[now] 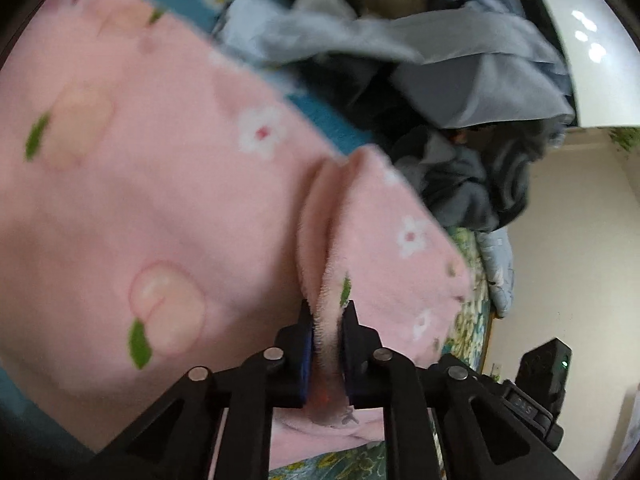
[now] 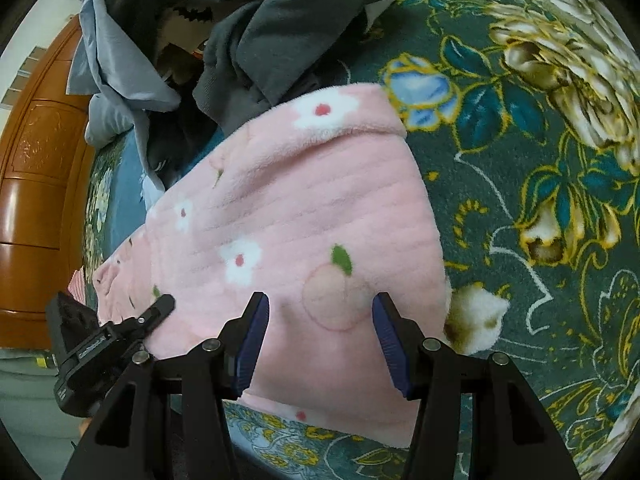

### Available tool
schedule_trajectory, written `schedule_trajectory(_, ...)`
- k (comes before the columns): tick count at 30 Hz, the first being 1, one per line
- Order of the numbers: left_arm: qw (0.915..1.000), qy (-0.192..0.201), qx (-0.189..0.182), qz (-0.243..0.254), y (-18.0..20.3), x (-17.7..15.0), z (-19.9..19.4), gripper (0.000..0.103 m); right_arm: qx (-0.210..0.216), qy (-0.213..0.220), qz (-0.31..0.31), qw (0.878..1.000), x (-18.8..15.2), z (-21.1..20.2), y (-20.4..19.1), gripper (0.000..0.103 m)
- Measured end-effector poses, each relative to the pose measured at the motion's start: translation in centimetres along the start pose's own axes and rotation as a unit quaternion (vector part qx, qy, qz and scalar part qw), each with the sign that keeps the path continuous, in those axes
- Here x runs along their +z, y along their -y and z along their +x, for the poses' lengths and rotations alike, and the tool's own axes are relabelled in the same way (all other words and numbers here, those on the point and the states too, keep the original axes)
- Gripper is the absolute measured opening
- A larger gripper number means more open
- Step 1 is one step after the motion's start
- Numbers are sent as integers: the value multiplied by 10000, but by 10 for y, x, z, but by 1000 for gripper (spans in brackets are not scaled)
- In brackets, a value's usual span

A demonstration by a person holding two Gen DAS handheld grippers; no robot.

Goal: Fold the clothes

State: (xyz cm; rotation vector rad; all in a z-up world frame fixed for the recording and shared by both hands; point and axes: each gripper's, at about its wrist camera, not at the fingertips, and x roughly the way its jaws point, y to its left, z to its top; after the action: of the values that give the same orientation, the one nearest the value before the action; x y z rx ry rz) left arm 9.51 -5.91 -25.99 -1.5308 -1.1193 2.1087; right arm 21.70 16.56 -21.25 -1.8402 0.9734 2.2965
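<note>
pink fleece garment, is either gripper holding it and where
The left gripper pinches a raised fold near the pink fleece garment's edge; the right gripper is open, holding nothing.

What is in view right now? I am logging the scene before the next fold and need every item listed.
pink fleece garment: one, pink with white flowers and peach prints, spread on the bed, one edge bunched in the left hand-held gripper
floral bedspread: one, dark teal with gold and blue flowers, under the garment
pile of unfolded clothes: one heap, grey, light blue and dark, on the bed beyond the garment
wooden furniture: one piece, orange-brown, beside the bed
left hand-held gripper: one, black with blue pads, shut on a pinch of the garment's edge
right hand-held gripper: one, black with blue pads, open above the garment
</note>
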Motion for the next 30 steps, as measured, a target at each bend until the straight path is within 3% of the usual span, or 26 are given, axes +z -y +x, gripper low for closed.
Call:
schedule_trajectory(3,9961,759,-93,429,13,-8,-40,12,235,378,-148,9989,3,-17,-5,55)
schedule_trajectory(6,9965,501,567,-361,-17,0,-28,12,361,772,-365,9957,9,-30,-12,55)
schedule_trajectory(8,9912,258,917,-915,-42,3,-18,12,338,686,-362,9964,15,-21,-14,55)
schedule_trajectory(12,9902,202,1164,-747,-38,2,-14,16,15,363,-438,9984,21,17,-14,55)
schedule_trajectory(14,9926,336,949,-681,-33,0,-23,19,-136,260,-322,9991,22,31,-11,55)
schedule_trajectory(16,9948,486,502,-740,-31,-1,-43,26,-103,380,-188,9990,20,26,-11,55)
schedule_trajectory(18,9938,846,394,-599,-27,10,-73,45,-37,615,-267,9977,18,10,-17,55)
schedule_trajectory(20,9910,1221,322,-440,-23,22,-103,58,-32,952,-429,9945,16,-10,-24,55)
schedule_trajectory(22,9784,1881,527,-679,-43,40,-148,62,-213,1195,-543,9911,16,-23,-31,55)
schedule_trajectory(24,9600,2457,721,-1136,-79,47,-190,69,-264,1258,-598,9899,19,-31,-39,55)
schedule_trajectory(27,9220,2836,1810,-1918,-152,42,-242,72,-328,1097,-707,9909,18,-22,-50,55)
schedule_trajectory(29,9084,2828,2094,-2258,-184,39,-253,72,-490,977,-771,9910,14,-11,-58,55)
schedule_trajectory(30,9064,2816,2055,-2385,-200,40,-253,72,-570,908,-801,9910,11,-6,-63,55)
